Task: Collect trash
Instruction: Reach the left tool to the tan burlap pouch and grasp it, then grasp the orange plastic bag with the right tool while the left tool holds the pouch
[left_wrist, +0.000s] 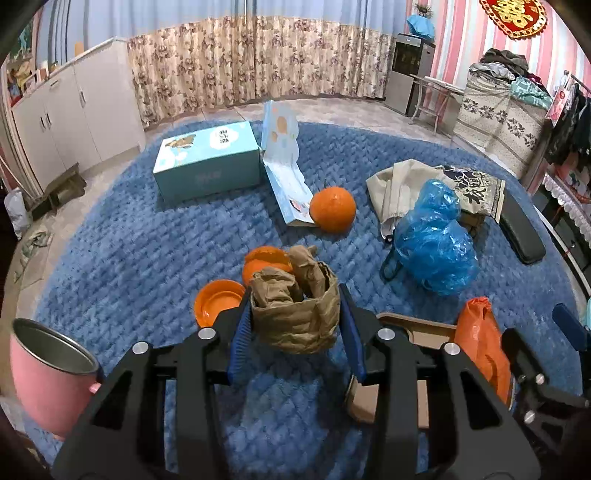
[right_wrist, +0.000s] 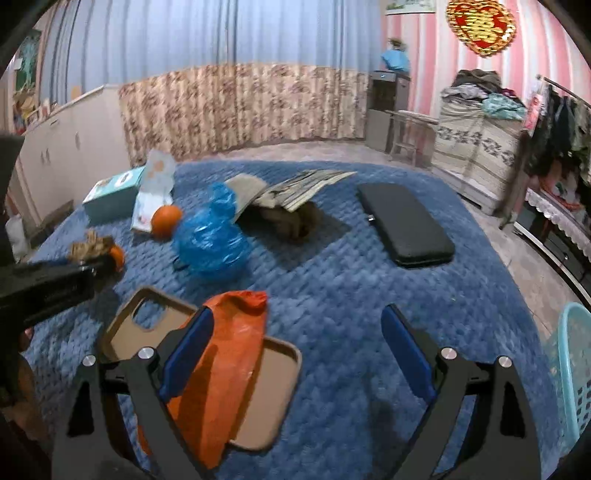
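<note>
In the left wrist view my left gripper (left_wrist: 297, 332) has its blue pads (left_wrist: 242, 334) pressed on both sides of a crumpled brown paper bag (left_wrist: 295, 314) on the blue rug. Orange peel pieces (left_wrist: 219, 302) lie just behind and left of the bag. In the right wrist view my right gripper (right_wrist: 295, 350) stands wide open with nothing gripped. Its left finger hangs over an orange plastic bag (right_wrist: 229, 369), which lies on a brown phone case (right_wrist: 273, 391). A crumpled blue plastic bag (right_wrist: 208, 243) sits farther back on the rug.
A whole orange (left_wrist: 332, 208), a teal box (left_wrist: 207, 158), an open card (left_wrist: 284, 173), a cloth bundle (left_wrist: 399, 188) and a black case (right_wrist: 404, 223) lie on the rug. A pink cup (left_wrist: 48, 376) is at my near left. A turquoise basket (right_wrist: 576, 373) stands at the right.
</note>
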